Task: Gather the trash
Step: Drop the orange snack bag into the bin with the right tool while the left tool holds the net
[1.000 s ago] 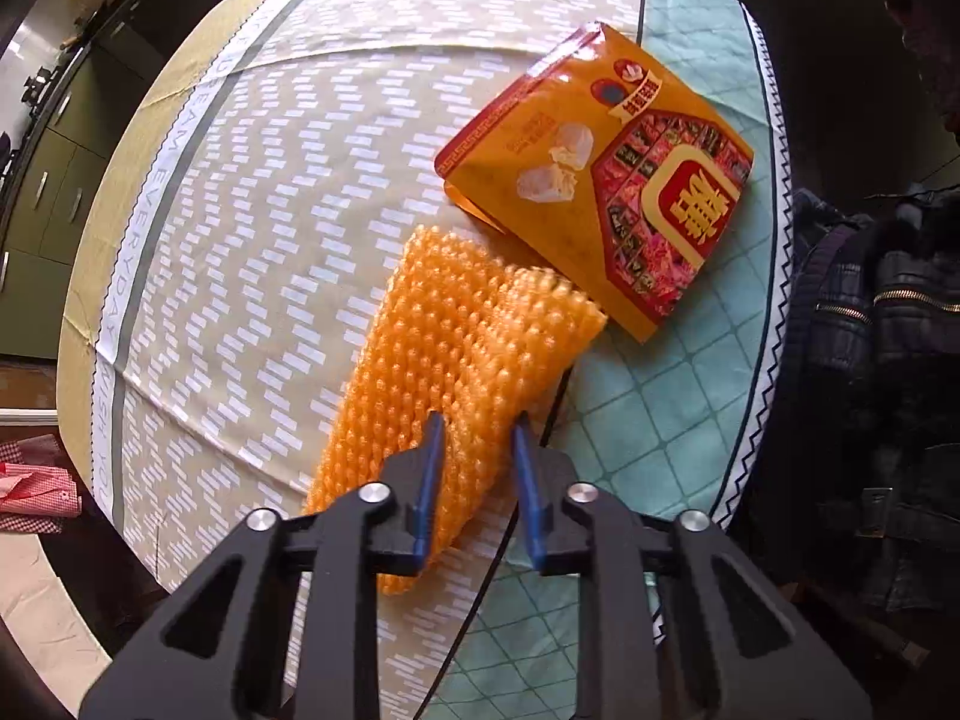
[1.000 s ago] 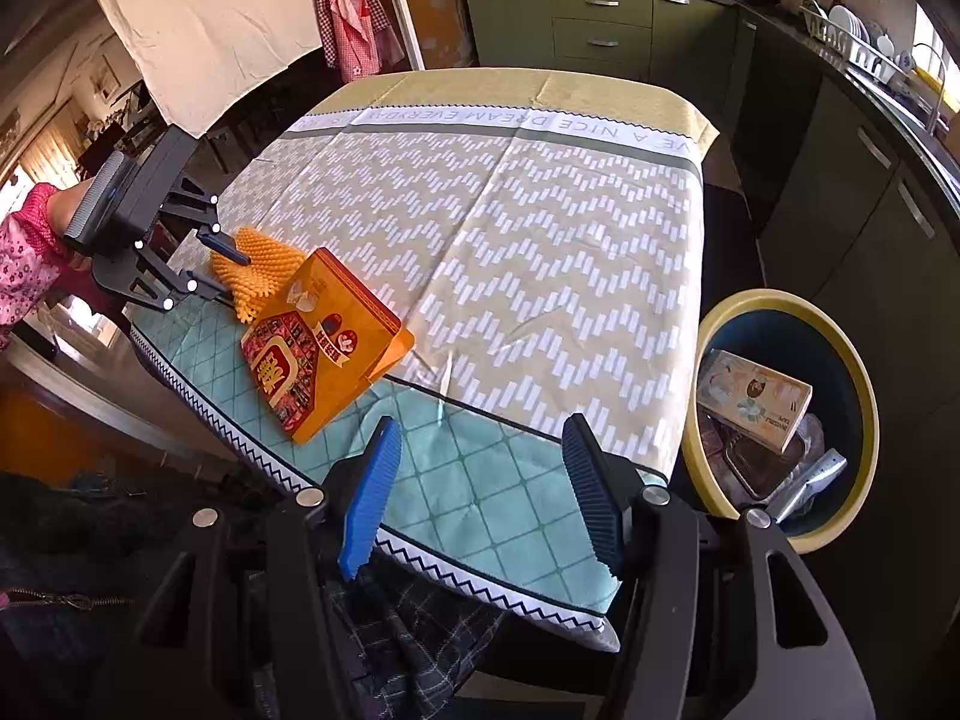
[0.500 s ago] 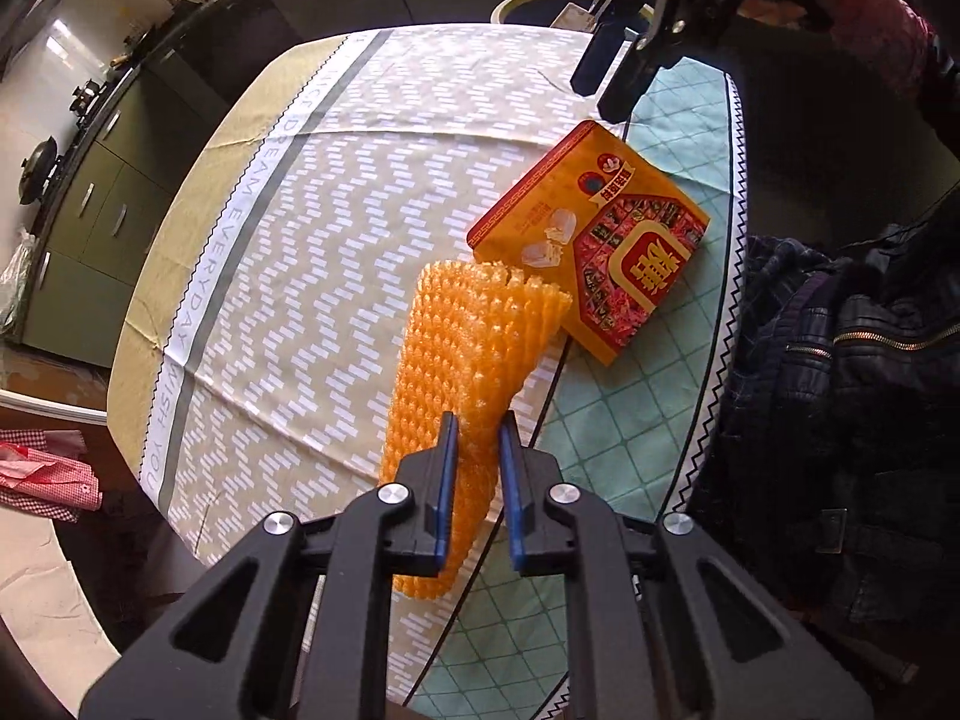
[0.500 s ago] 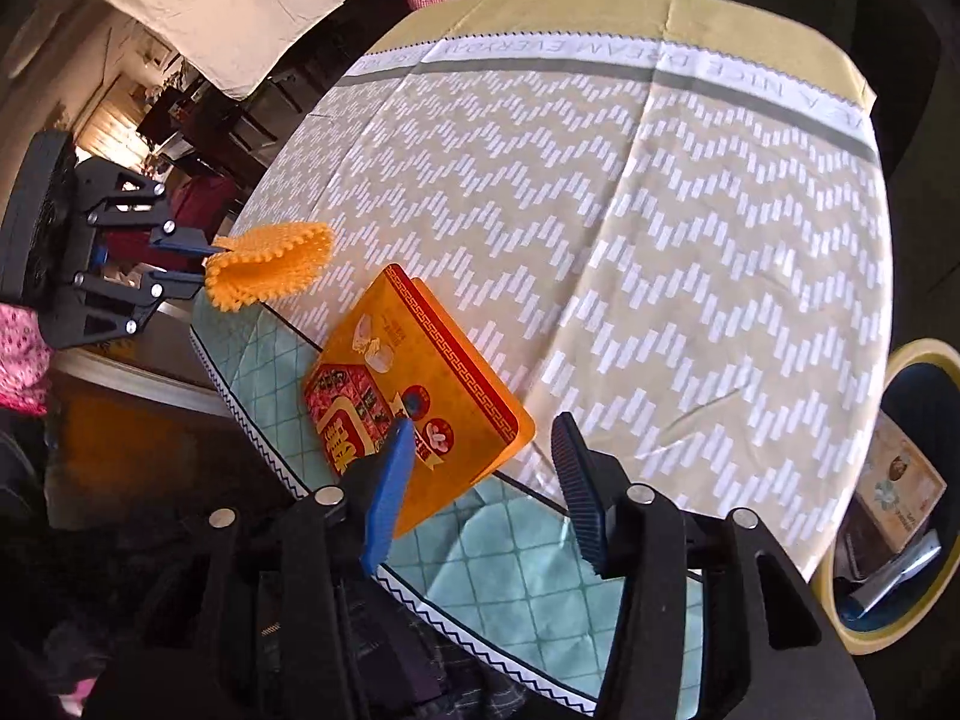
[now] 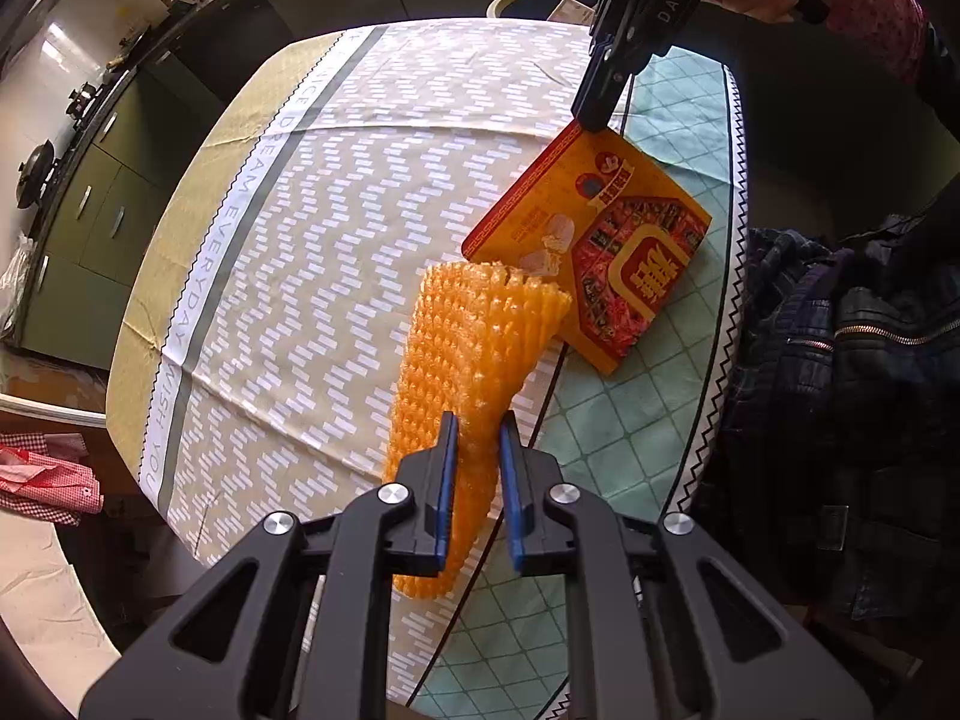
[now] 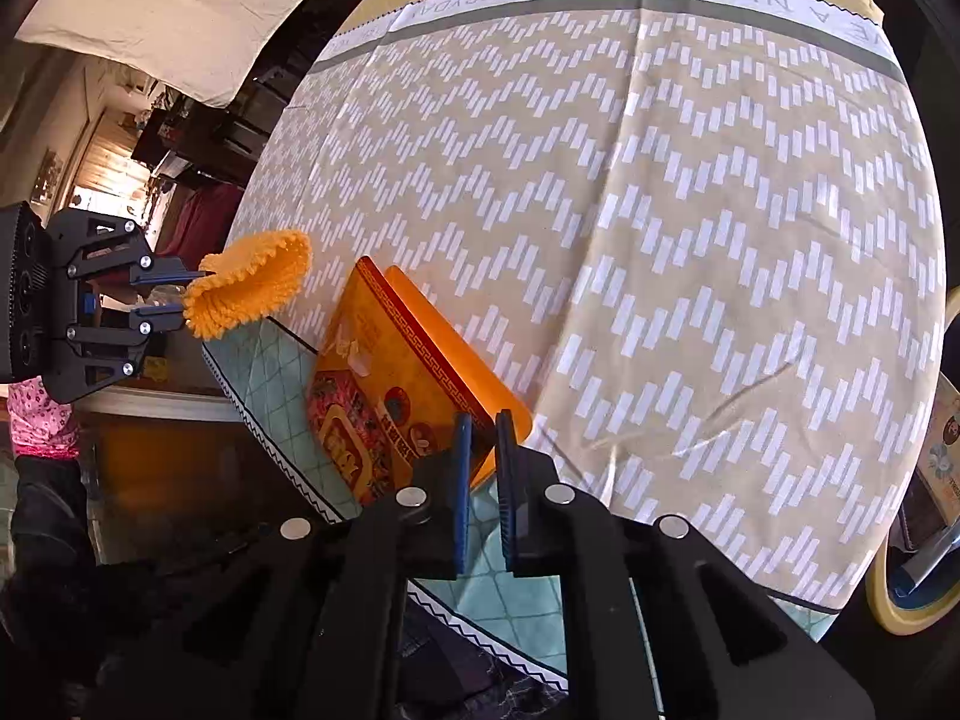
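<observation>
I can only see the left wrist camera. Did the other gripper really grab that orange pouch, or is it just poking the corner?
Observer: It grabbed it. In the right wrist view, the right gripper has just been closing, and the orange pouch has its top corner pinched between the jaws.
Operator: Is the pouch flat?
Observer: No. Its mouth gapes open, with the two walls apart.
Operator: Is my foam net off the table?
Observer: It looks so. From the side, the foam net sticks out of the left gripper, seemingly clear of the cloth.
</observation>
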